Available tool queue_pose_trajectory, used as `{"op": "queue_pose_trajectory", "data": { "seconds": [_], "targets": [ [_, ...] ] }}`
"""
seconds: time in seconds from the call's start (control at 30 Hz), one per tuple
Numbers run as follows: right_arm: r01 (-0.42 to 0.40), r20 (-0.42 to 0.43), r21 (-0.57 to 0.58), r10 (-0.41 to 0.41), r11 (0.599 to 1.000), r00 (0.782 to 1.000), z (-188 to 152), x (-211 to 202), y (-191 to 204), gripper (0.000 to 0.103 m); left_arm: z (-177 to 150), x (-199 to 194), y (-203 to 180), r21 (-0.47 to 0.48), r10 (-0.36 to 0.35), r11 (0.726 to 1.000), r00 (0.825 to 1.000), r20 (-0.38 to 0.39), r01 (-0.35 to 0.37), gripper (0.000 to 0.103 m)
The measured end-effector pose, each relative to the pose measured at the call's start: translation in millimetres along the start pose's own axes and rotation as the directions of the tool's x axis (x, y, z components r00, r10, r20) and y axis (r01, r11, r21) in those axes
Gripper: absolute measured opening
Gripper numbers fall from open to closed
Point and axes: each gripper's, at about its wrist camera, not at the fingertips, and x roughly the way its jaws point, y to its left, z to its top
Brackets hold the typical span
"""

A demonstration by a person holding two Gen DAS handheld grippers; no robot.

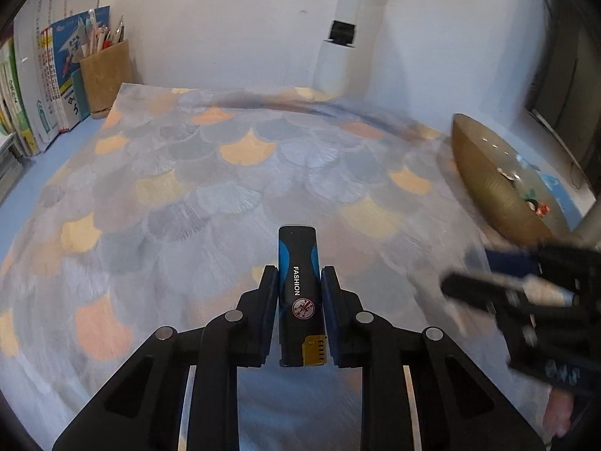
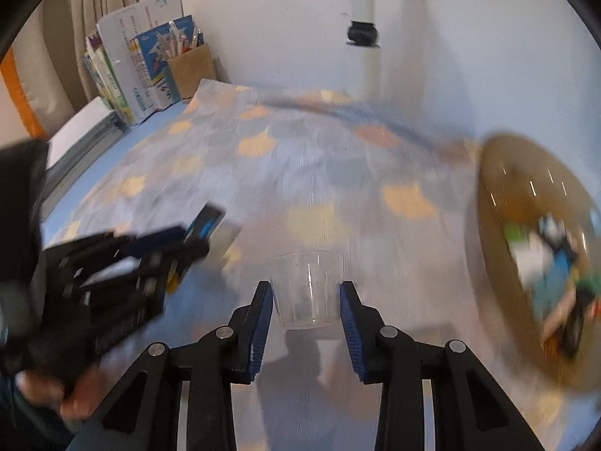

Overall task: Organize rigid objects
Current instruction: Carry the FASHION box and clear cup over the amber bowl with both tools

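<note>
Over the near part of the scale-patterned cloth [image 1: 195, 173], both grippers are loaded and clear of the surface. The left gripper [image 1: 299, 282] is clamped narrow on a black-and-blue lighter [image 1: 298, 293], held upright between the pads with its far end sticking well past the fingertips. The right gripper [image 2: 306, 297] holds a clear cup [image 2: 305, 289] with its pads against the walls, mouth away from the camera.

The brown bowl [image 2: 499, 195] at the right, already holding several small items, looks like the place these are meant for; that is a guess from the task.

Risks, as I judge them: the cup is thin and slick, so a hard squeeze could buckle it and a light one let it slip. The lighter is gripped on smooth narrow sides and could pivot or slide out if swung fast. The two grippers are close together, the left showing at the near left of the right wrist view, so crossing towards the bowl together could make them collide. The right wrist view is blurred, so the bowl's contents are unclear.
</note>
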Motion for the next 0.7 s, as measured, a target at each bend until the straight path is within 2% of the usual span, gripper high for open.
{"op": "queue_pose_trajectory", "data": {
  "seconds": [0.13,0.27,0.4,0.43,0.47,0.53,0.7],
  "targets": [
    [0.022,0.026,0.042,-0.023,0.999,0.999,-46.2,-20.3,-7.5,0.035,-10.9,-3.8,-7.6,-0.002,0.012,1.0,1.0,-0.002,-0.012,0.02],
    [0.012,0.013,0.055,-0.013,0.998,1.0,-72.6,-23.3,-14.6,0.035,-15.2,-2.7,-8.4,0.005,0.048,0.999,0.999,0.009,-0.048,0.02],
    [0.004,-0.004,0.045,-0.003,0.999,1.0,-84.9,-21.1,-12.9,0.038,-15.8,1.3,-4.8,-0.01,0.059,0.998,0.998,-0.007,-0.059,0.02],
    [0.0,-0.007,0.043,0.0,0.999,1.0,-87.1,-21.4,-11.5,0.052,-16.1,1.3,-5.2,-0.012,0.061,0.998,0.998,-0.007,-0.062,0.02],
    [-0.014,-0.003,0.047,0.014,0.999,1.0,-89.6,-22.6,-9.6,0.06,-16.6,0.6,-6.1,-0.007,0.061,0.998,0.998,-0.003,-0.061,0.02],
    [-0.012,0.005,0.052,0.012,0.999,1.0,-92.1,-22.4,-5.0,0.061,-17.6,0.0,-9.5,0.009,0.066,0.998,0.998,0.002,-0.066,0.02],
    [0.053,-0.003,0.069,-0.053,0.996,0.999,-81.7,-14.4,-2.0,0.061,-18.7,-3.6,-17.9,0.057,0.076,0.995,0.997,0.026,-0.077,0.02]
  ]
}}
